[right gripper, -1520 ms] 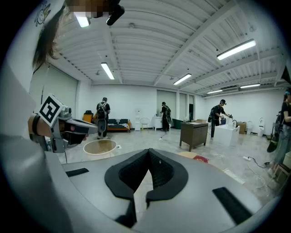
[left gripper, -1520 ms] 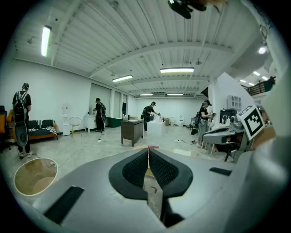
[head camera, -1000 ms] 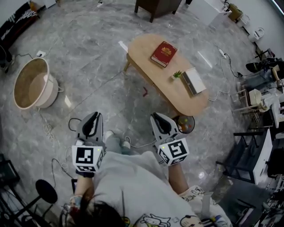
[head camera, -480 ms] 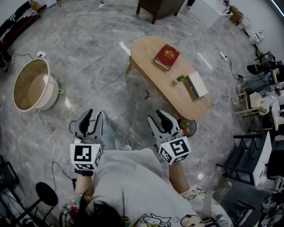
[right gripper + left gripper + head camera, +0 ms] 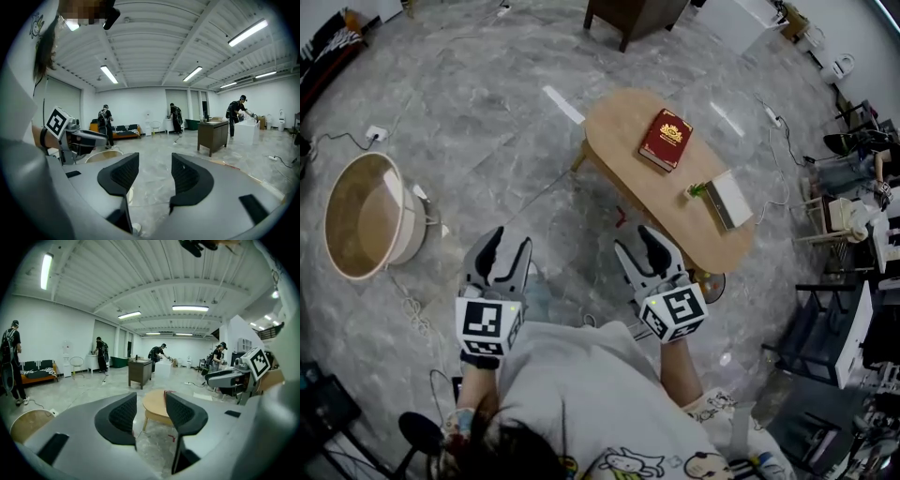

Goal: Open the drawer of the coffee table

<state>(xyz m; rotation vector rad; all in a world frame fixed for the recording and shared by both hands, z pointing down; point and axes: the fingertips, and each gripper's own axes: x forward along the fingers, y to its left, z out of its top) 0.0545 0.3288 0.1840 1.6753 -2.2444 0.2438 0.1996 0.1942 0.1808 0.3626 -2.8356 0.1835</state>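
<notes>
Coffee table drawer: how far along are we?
Done: nothing yet; no drawer shows in any view. In hand: the left tool and right tool have just been opening their jaws, nothing is between them, and neither touches the table. Left: reach the table, find the drawer, grip it and pull it open.

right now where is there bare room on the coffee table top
The coffee table top is bare at its far end, between the rim and the red book, and in the strip between that book and the small plant. It is crowded toward the near end, where the plant and the flat white box sit close together; only a smaller patch lies by the near rim.
</notes>
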